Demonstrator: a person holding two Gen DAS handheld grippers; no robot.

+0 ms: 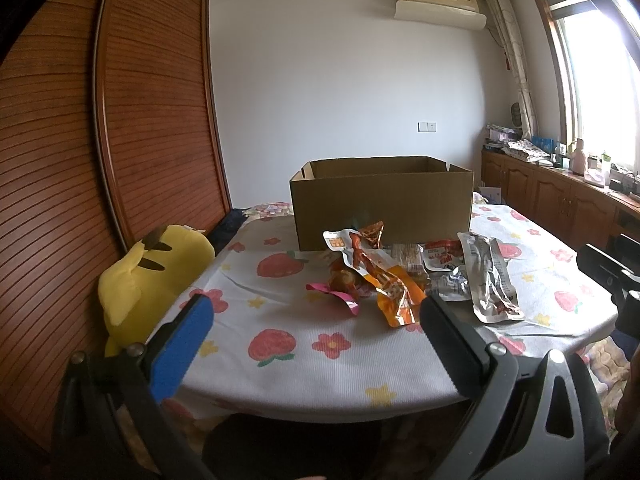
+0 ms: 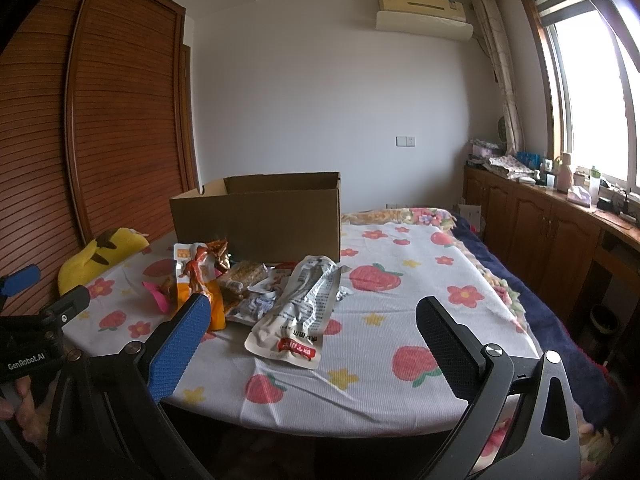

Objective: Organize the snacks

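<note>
A pile of snack packets lies on the flowered tablecloth (image 1: 288, 364) in front of an open cardboard box (image 1: 380, 204). It includes an orange packet (image 1: 394, 290), a long silver packet (image 1: 490, 276) and a small pink wrapper (image 1: 338, 298). In the right wrist view the silver packet (image 2: 298, 312) lies nearest, with the orange packet (image 2: 208, 280) to its left and the box (image 2: 260, 216) behind. My left gripper (image 1: 316, 320) is open and empty, short of the pile. My right gripper (image 2: 314, 328) is open and empty, over the near table edge around the silver packet's near end.
A yellow plush toy (image 1: 148, 276) sits at the table's left edge beside a slatted wooden wardrobe (image 1: 100, 140). Wooden cabinets (image 2: 552, 232) with clutter run under the window at right. The left gripper's body (image 2: 36, 328) shows at far left in the right wrist view.
</note>
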